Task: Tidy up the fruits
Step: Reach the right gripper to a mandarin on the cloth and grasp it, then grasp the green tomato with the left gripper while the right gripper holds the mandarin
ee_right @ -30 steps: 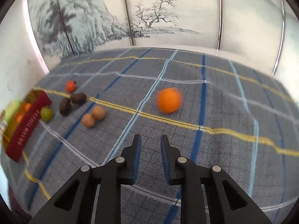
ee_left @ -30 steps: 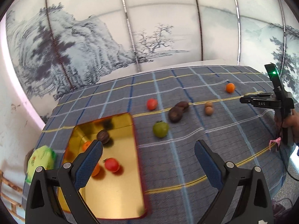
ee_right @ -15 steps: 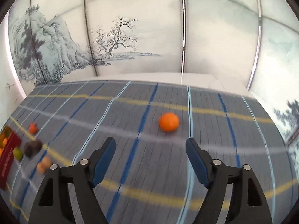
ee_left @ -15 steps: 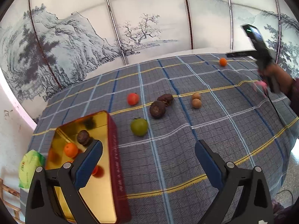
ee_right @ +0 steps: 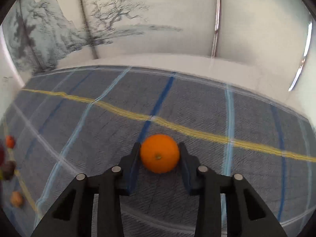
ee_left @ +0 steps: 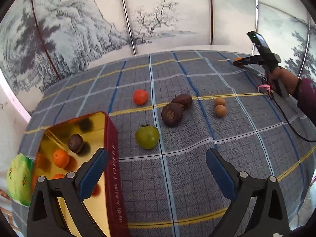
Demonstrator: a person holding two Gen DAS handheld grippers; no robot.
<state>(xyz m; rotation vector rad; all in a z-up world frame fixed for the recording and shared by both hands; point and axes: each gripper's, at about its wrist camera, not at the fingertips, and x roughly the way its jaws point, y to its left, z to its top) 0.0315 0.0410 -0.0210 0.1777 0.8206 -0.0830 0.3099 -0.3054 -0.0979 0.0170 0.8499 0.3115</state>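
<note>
Left wrist view first: the left gripper (ee_left: 157, 166) hangs over the blue-grey checked tablecloth (ee_left: 197, 177) with its blue-padded jaws spread wide and nothing between them. Just under its left finger sits the gold-lined rectangular tin with a dark red wall (ee_left: 111, 158), and inside it a dark brown round fruit (ee_left: 75, 143) and a small orange fruit (ee_left: 60, 158) — more orange shapes show lower in the tin, partly hidden by the finger. Out on the cloth, beside the tin, a green round fruit with a leafy cap (ee_left: 147, 136); beyond it a red-orange round fruit (ee_left: 140, 97); to the right two dark brown wrinkled fruits (ee_left: 172, 114) touching each other, then two small tan round fruits (ee_left: 220, 107), also touching. Far right, a person's hand in a maroon sleeve (ee_left: 284, 80) holds the right gripper (ee_left: 240, 61) at the table's far corner.

Over to the right wrist view, a little blurred: the right gripper's jaws have just been closing and now stand against either side of a round orange citrus fruit (ee_right: 159, 154) — a clamp on it, the fruit resting on the cloth just this side of a yellow stripe (ee_right: 197, 132). The other fruits are only smears at the left edge.
</note>
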